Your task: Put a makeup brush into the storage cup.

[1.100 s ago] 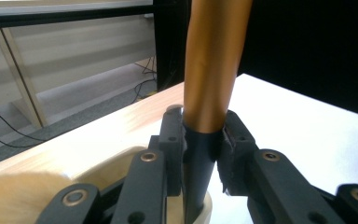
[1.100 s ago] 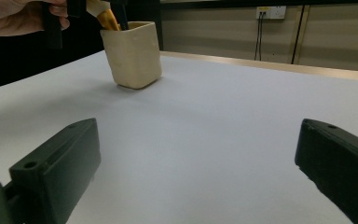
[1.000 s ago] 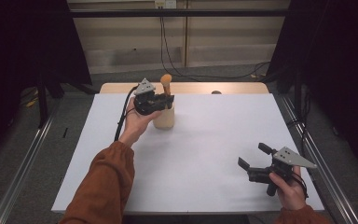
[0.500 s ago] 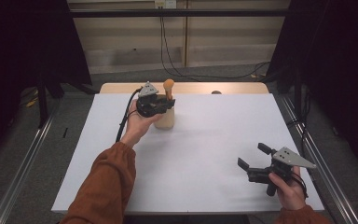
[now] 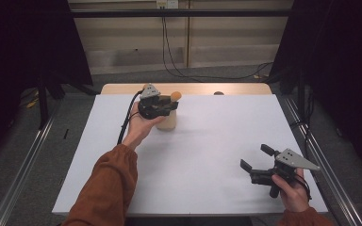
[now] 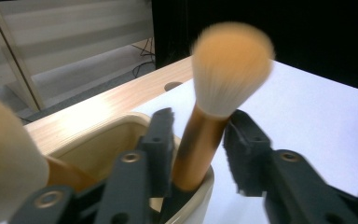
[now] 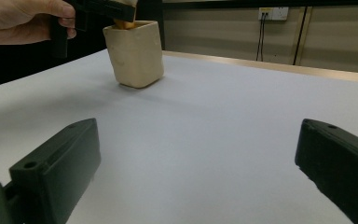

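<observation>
A beige cup [image 5: 167, 121] stands on the white table [image 5: 217, 141], left of its middle and towards the far side. An orange-handled makeup brush [image 5: 175, 96] with a pale bristle head pokes up out of it. My left gripper [image 5: 172, 106] hovers at the cup's rim. In the left gripper view the blurred brush [image 6: 233, 65] stands between the jaws of my left gripper [image 6: 198, 135], leaning on one jaw with a small gap to the other. A second brush [image 6: 4, 154] rests in the cup [image 6: 98, 135]. My right gripper [image 5: 255, 157] is open near the front right, empty.
A bare wooden strip [image 5: 193, 88] with a small hole [image 5: 218, 93] runs along the table's far edge. Metal rails [image 5: 23, 155] flank the table on both sides. In the right gripper view the cup [image 7: 133, 53] stands far ahead across open white surface.
The brush has come down into the cup with my left gripper, and its head sits lower. The right gripper has stayed put.
</observation>
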